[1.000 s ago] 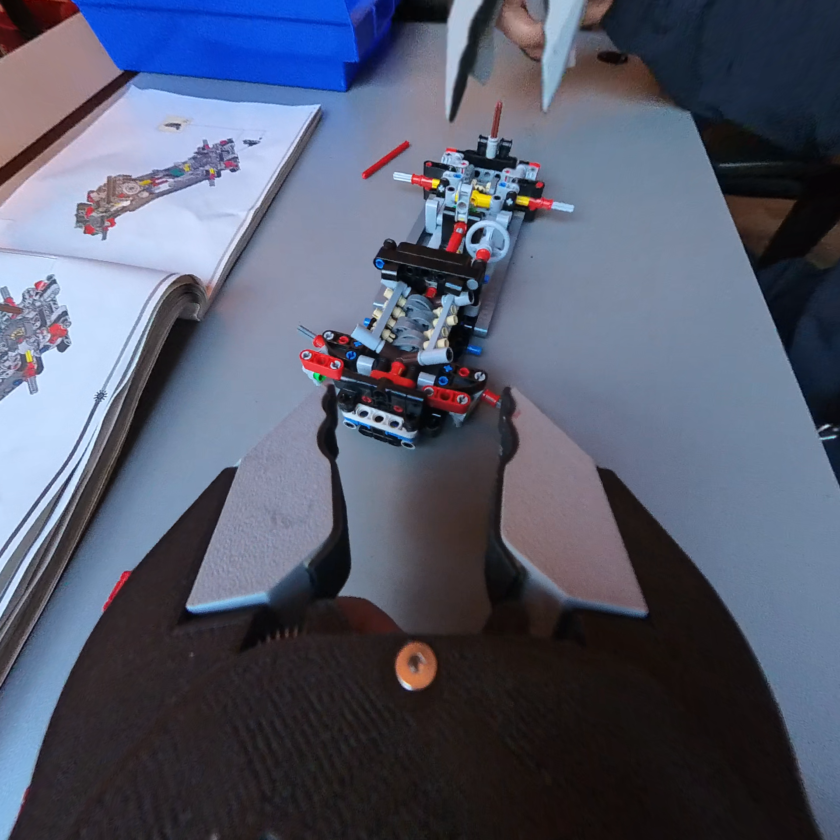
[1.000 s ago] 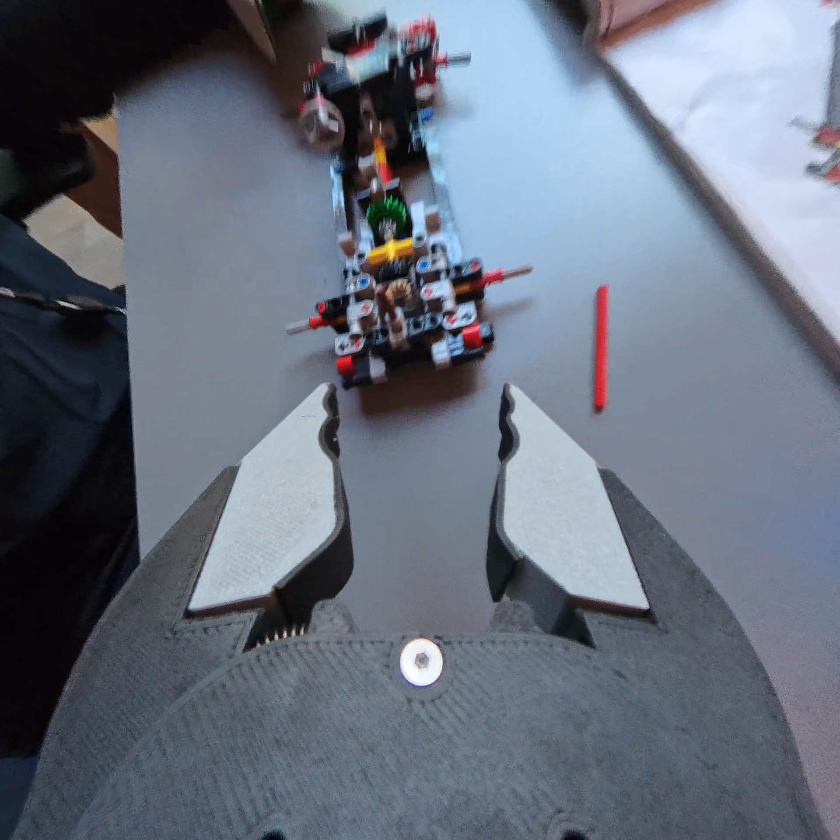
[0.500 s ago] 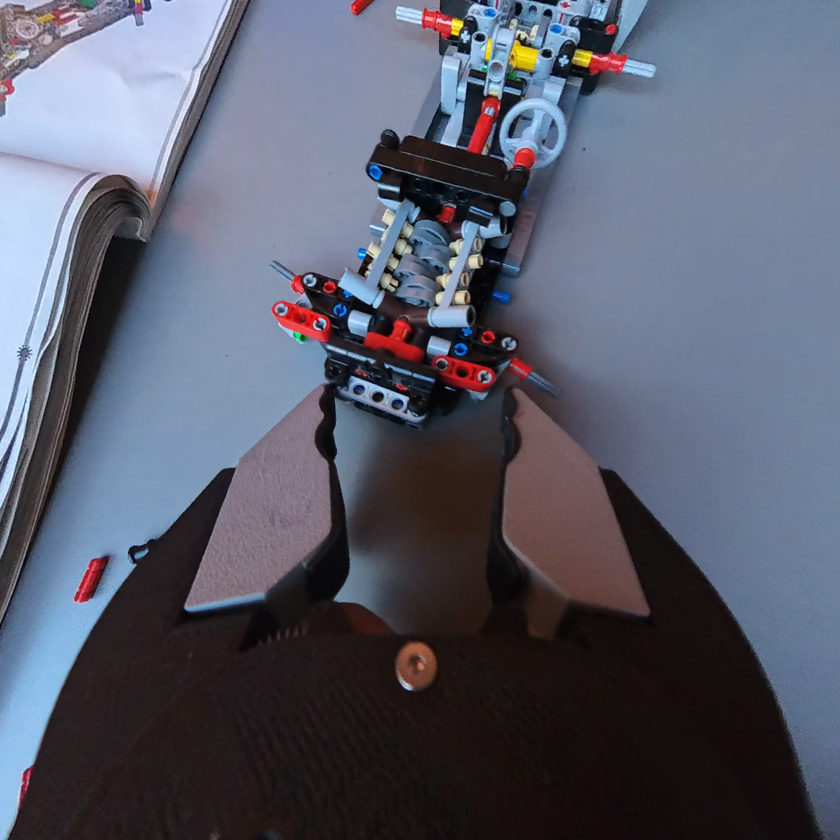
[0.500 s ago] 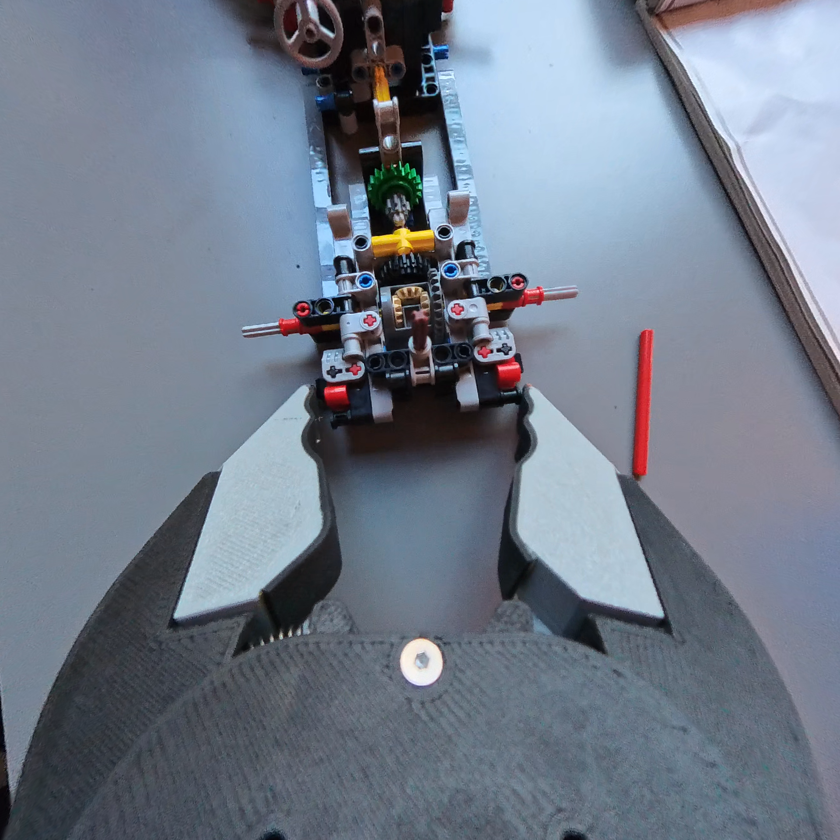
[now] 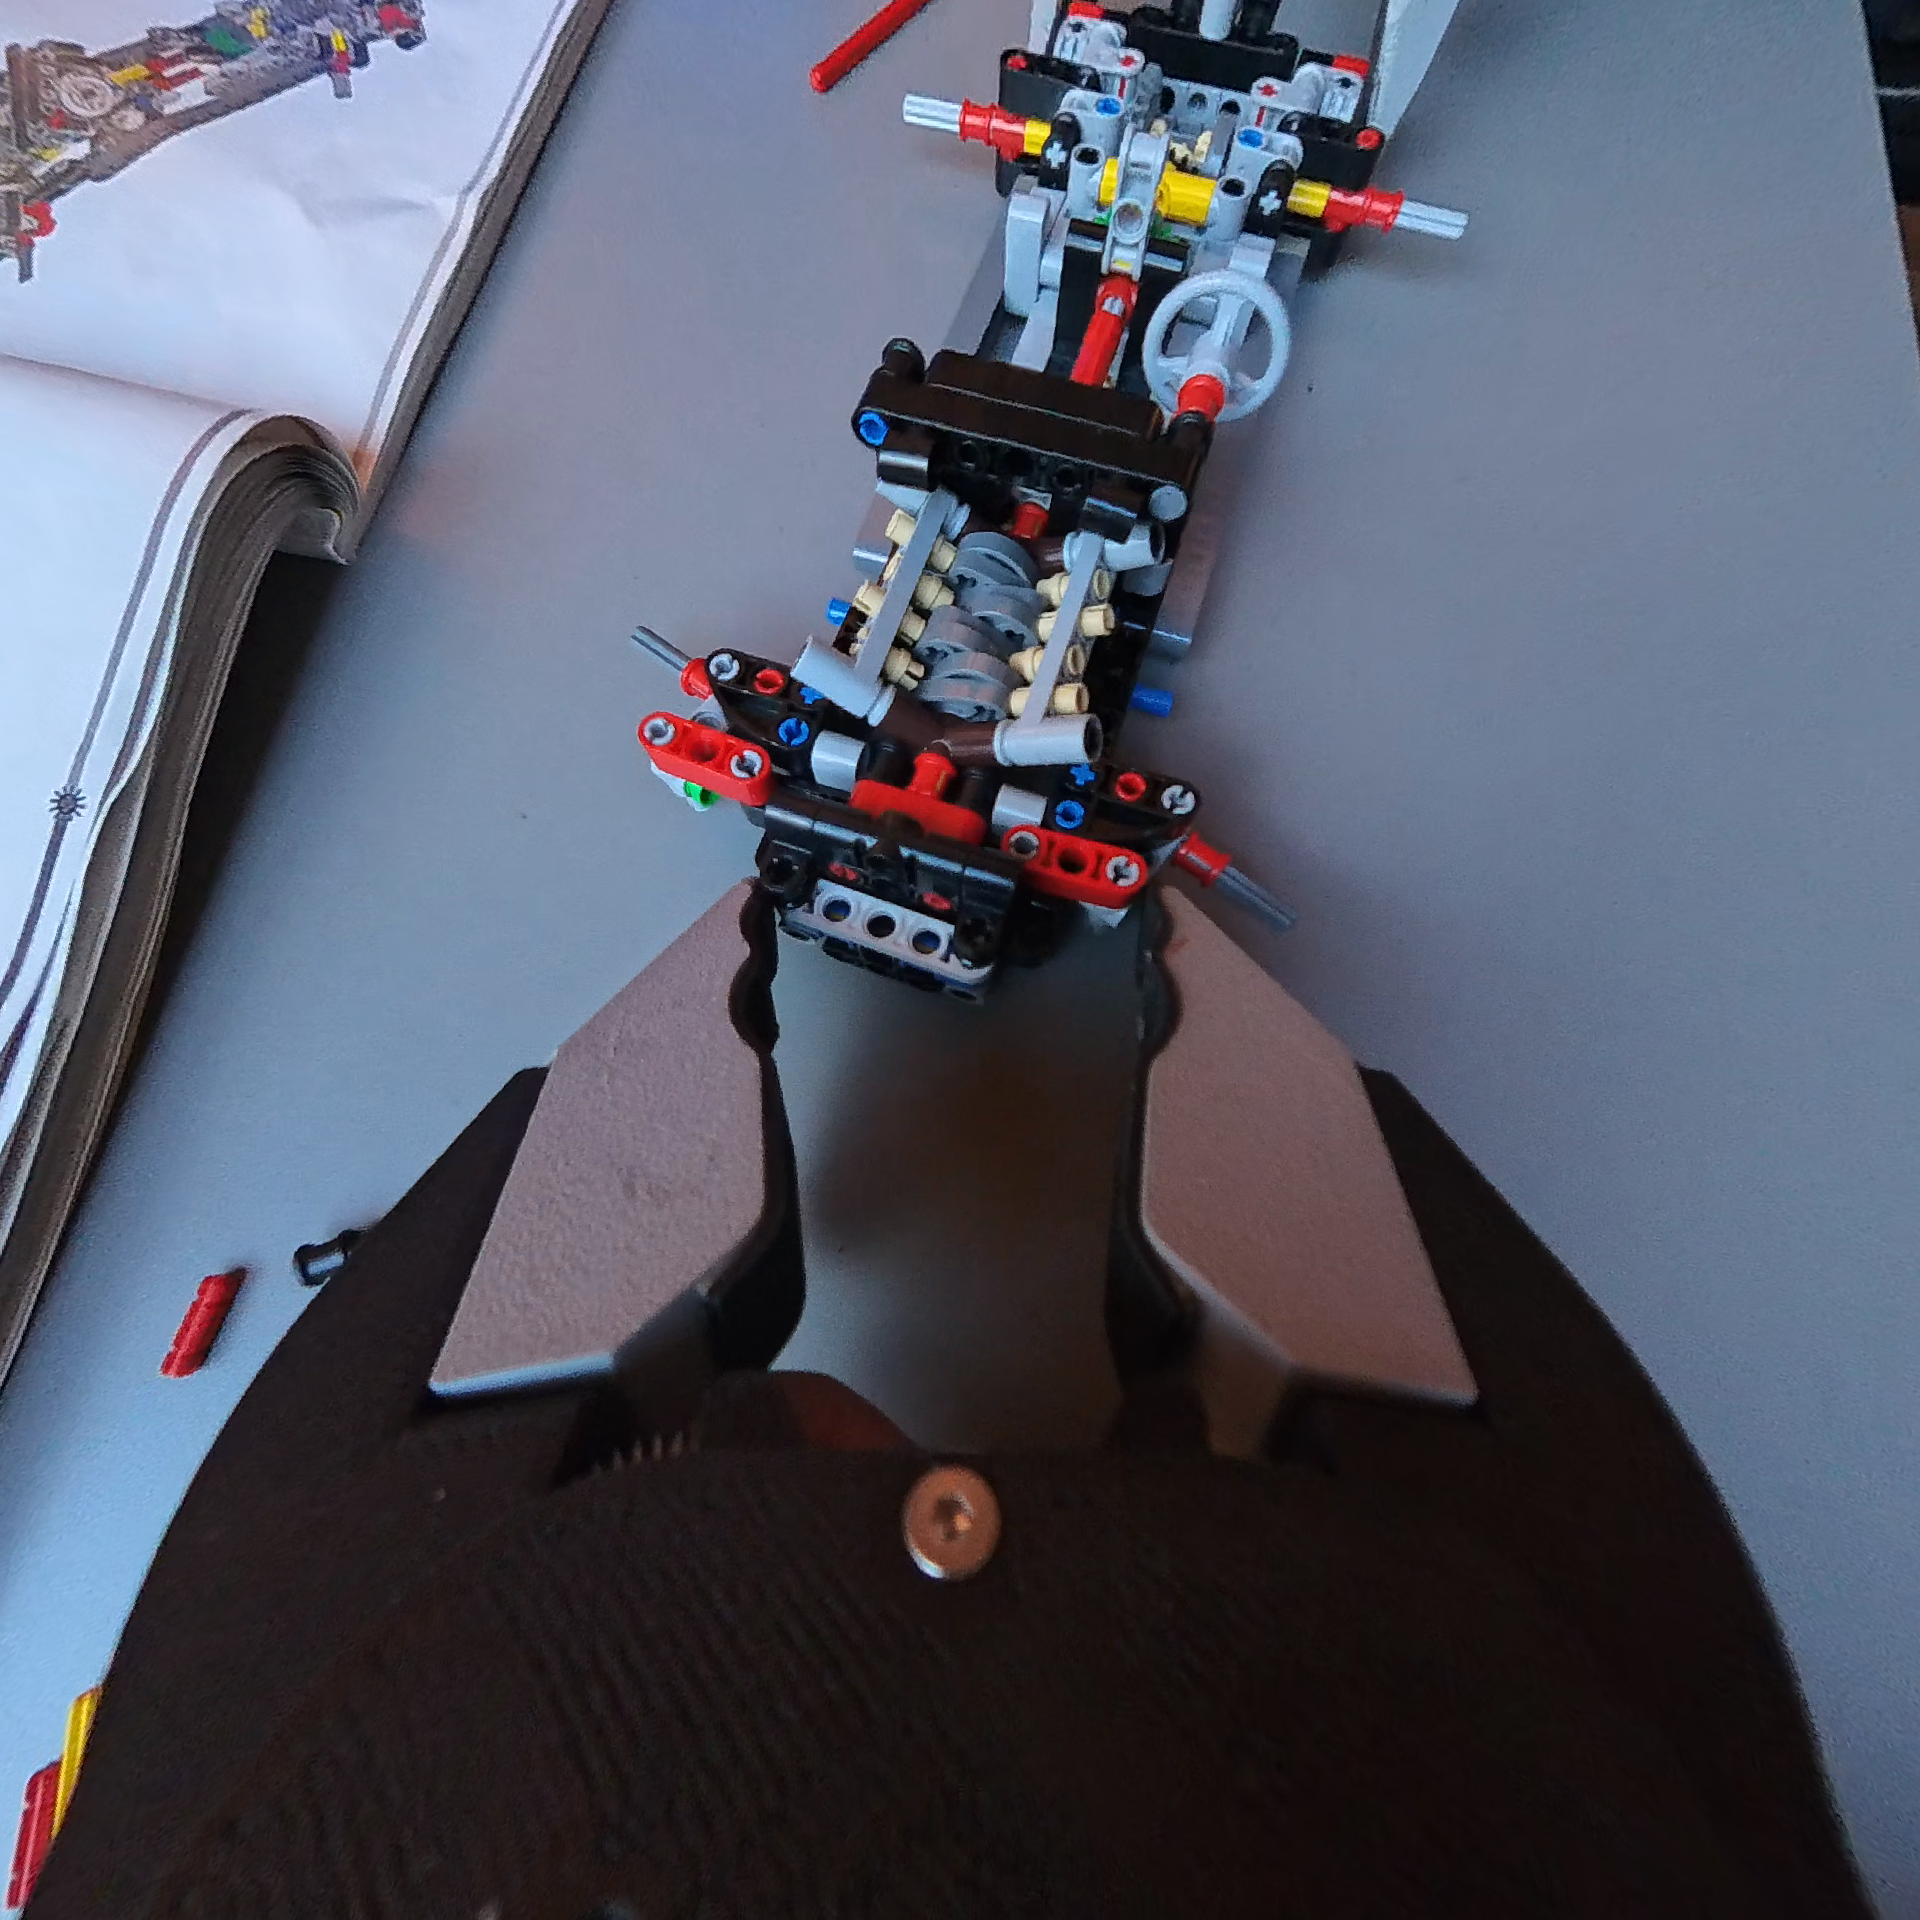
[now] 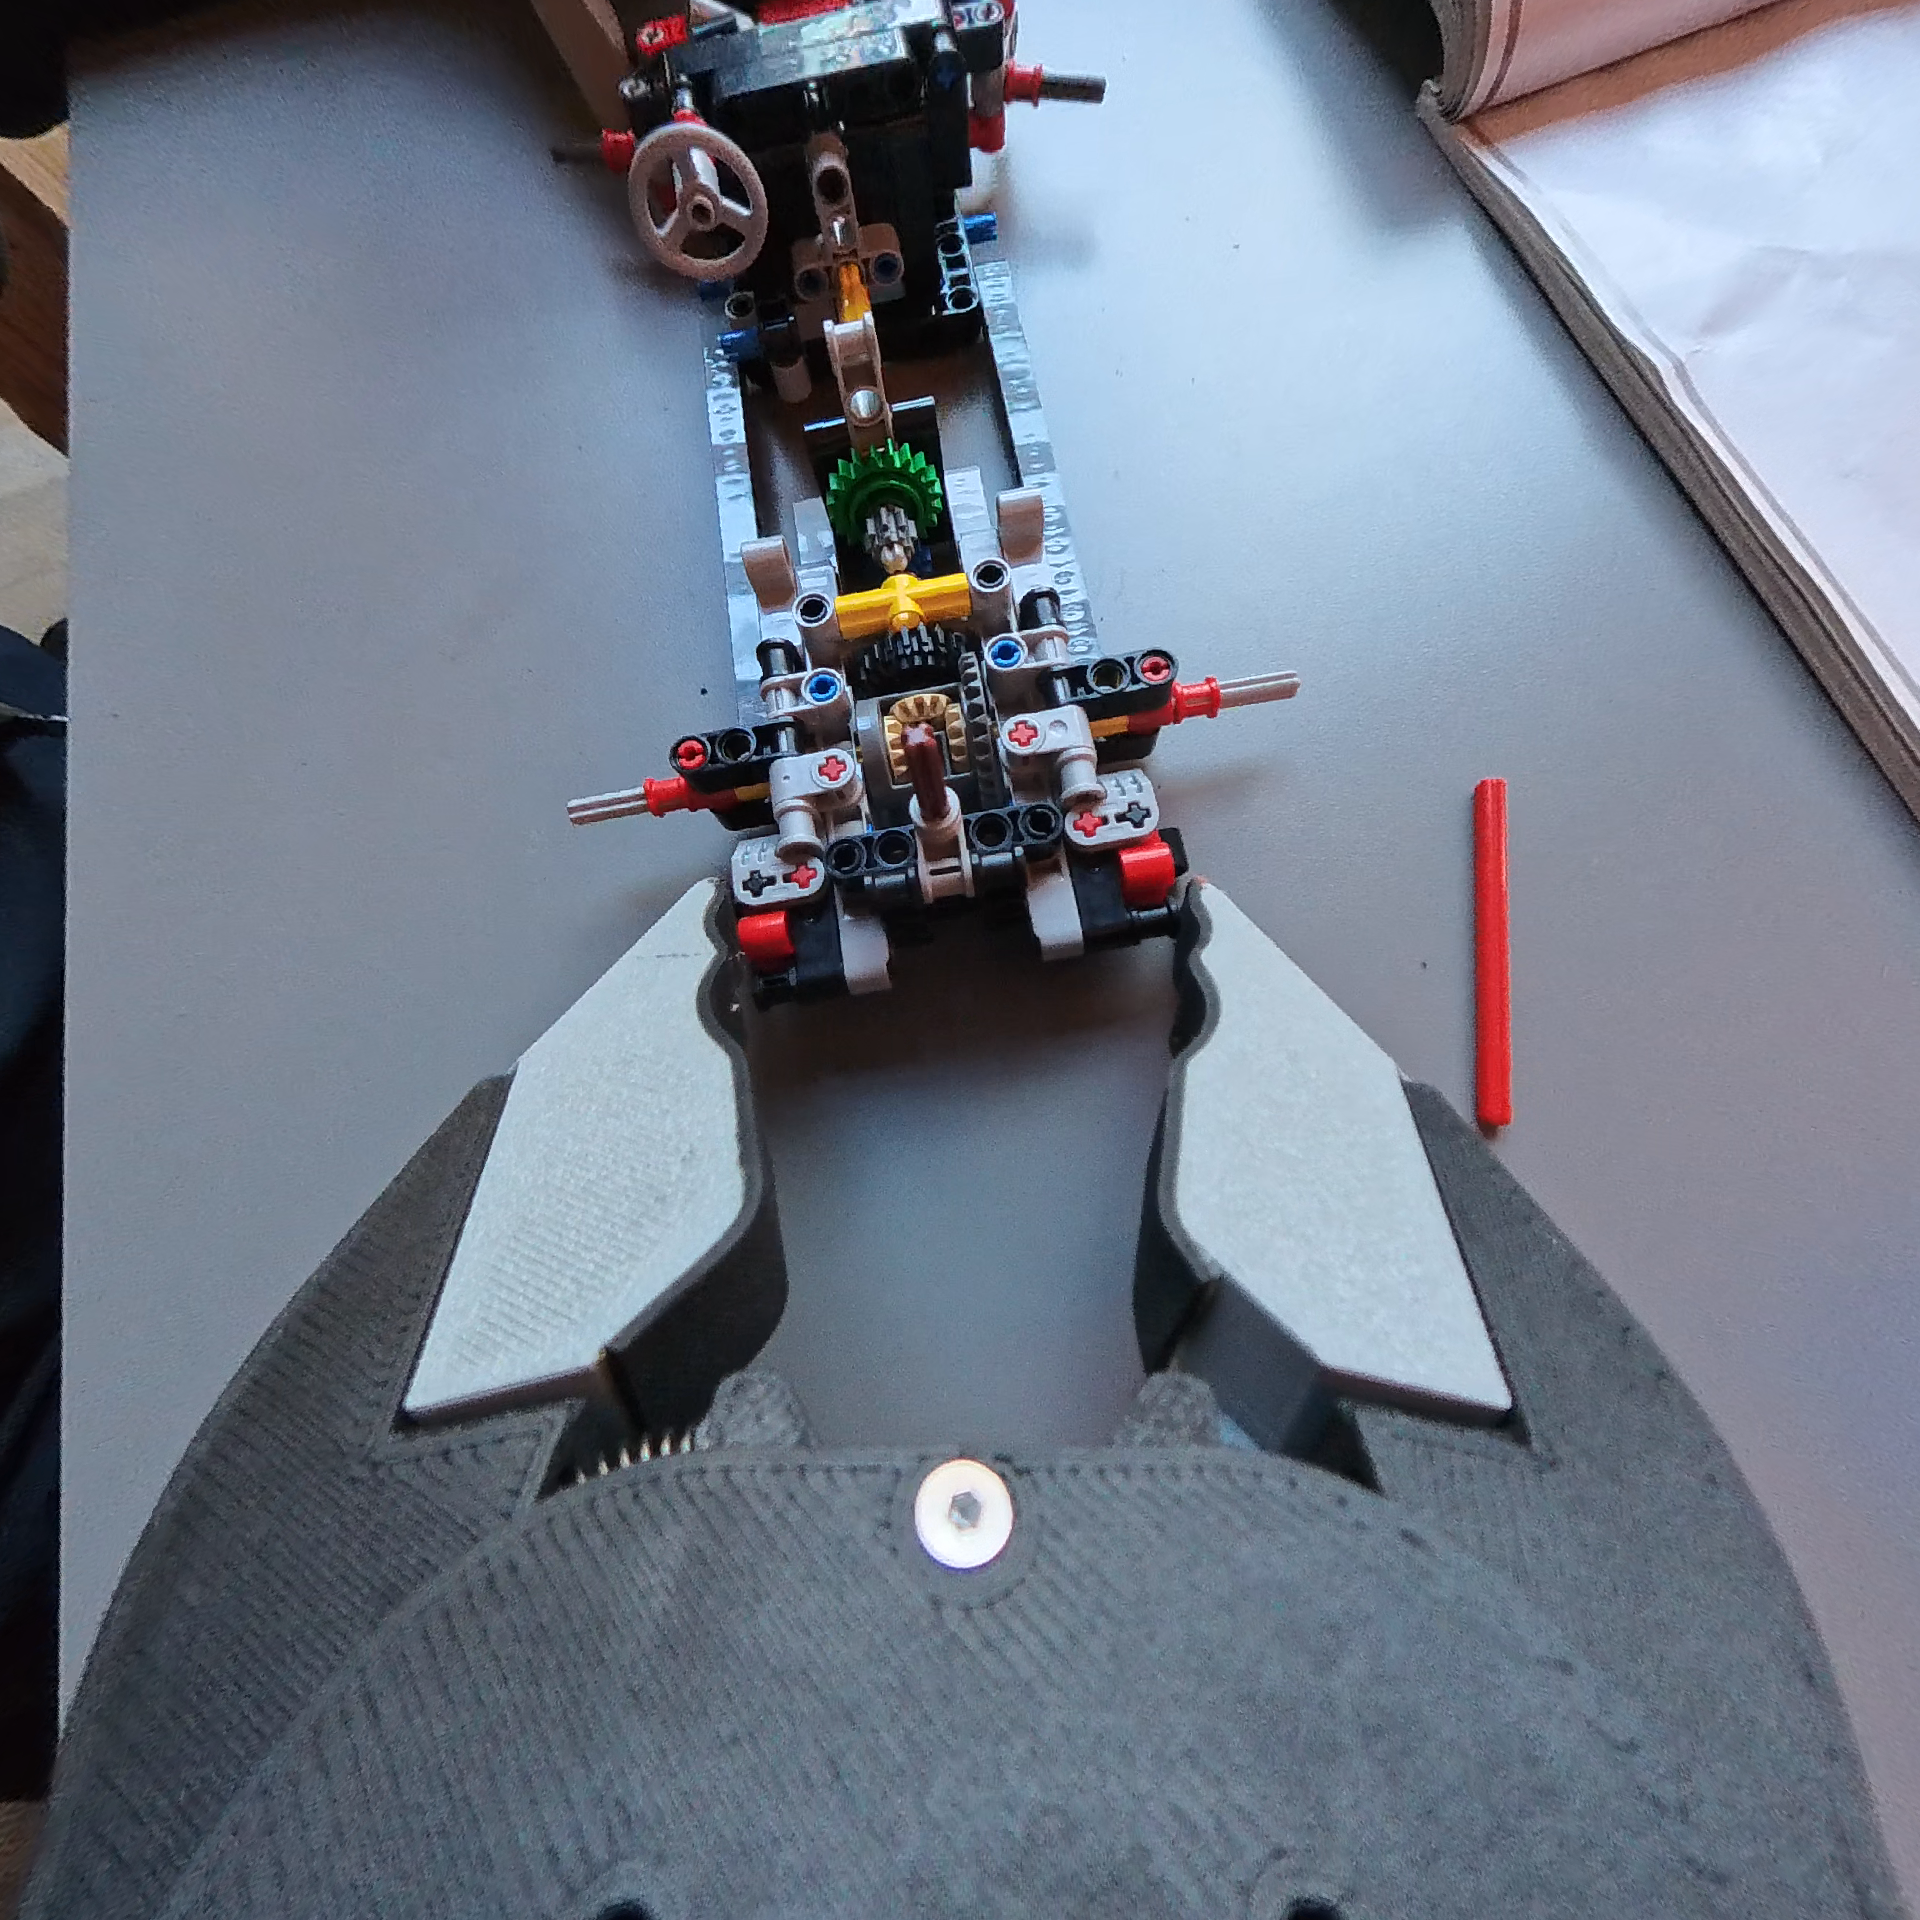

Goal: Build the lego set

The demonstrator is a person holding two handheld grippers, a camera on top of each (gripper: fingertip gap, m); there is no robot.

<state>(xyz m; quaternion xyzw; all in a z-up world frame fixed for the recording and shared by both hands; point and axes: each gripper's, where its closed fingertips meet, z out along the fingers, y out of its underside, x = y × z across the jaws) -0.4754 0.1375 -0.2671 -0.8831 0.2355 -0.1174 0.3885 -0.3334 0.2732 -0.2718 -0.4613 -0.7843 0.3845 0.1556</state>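
1. Distance had shrunk: your left hand-held gripper (image 5: 951, 914) and right hand-held gripper (image 6: 951, 914) had closed in on opposite ends of the brick-built chassis (image 6: 894, 644).
2. Both stood open, straddling those ends, gripping nothing.
3. Bare worktop (image 5: 1507, 727) lay alongside; a red rod (image 6: 1491, 951) and booklet (image 5: 156, 436) flanked it.
4. Chassis lay lengthwise: grey frame, steering wheel (image 5: 1216, 343).

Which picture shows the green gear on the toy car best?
The right wrist view shows it best: the green gear sits in plain sight in the middle of the car frame, its teeth clear. In the left wrist view only a tiny green speck shows behind the grey and yellow parts, too little to tell it is a gear.
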